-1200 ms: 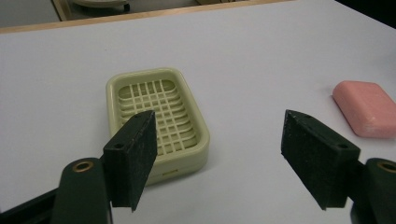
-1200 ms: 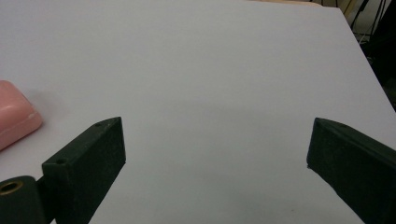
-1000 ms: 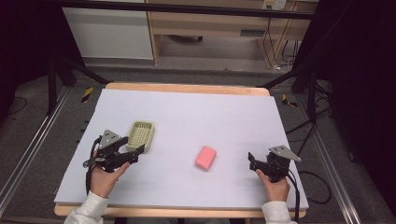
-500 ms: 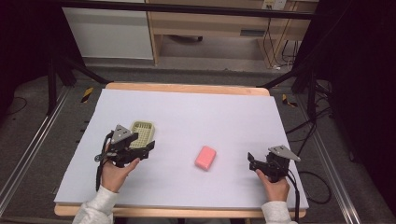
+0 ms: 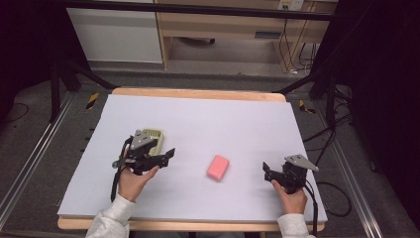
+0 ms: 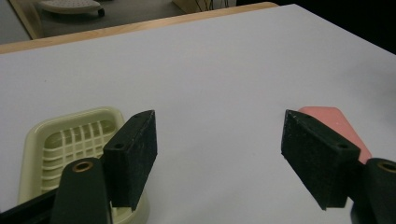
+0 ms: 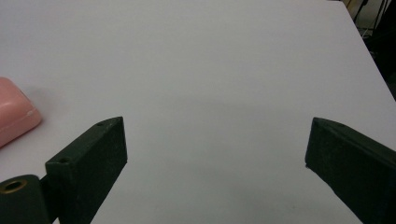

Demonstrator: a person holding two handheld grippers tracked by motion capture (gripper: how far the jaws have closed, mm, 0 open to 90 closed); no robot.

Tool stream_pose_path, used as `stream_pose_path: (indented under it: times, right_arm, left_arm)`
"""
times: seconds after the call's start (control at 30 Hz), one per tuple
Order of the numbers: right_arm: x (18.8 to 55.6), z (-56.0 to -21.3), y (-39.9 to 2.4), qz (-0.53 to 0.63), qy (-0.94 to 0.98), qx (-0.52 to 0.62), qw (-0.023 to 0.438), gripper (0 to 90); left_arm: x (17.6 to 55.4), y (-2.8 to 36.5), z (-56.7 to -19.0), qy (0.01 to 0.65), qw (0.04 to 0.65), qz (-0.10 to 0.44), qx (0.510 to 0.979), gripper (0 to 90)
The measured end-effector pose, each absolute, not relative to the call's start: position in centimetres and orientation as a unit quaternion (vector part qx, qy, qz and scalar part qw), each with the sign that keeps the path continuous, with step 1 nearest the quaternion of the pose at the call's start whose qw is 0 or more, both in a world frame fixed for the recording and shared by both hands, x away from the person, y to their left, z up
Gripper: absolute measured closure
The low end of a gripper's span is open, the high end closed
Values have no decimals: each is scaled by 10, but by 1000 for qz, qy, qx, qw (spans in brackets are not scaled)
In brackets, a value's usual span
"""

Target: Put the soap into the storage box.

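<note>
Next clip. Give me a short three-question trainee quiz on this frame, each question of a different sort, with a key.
1. True or false: the left gripper is clamped on the pink soap bar.
2. What lies closest to the left gripper? A) the cream soap dish B) a blue sponge C) a metal spoon
3. Fill in: the pink soap bar lies on the white table top between the two ____.

Key
1. False: its jaws stand open with nothing between them, and the bar lies apart from it on the table.
2. A: the dish sits right by that gripper, partly under it in the high view.
3. Grippers: the right gripper, also open, is on the bar's other side.
</note>
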State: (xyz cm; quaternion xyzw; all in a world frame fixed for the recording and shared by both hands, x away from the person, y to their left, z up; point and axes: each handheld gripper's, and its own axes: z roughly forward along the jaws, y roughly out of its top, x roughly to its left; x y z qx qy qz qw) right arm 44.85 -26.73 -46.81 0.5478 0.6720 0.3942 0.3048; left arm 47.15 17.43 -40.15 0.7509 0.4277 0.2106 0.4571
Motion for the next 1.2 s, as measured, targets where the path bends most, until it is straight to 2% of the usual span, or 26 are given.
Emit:
stream_pose_path:
  times: [1.2]
  right_arm:
    - [448,-468,-267,392,677,548,298,67]
  left_arm:
    - [479,107,-412,389,431,182,794,265]
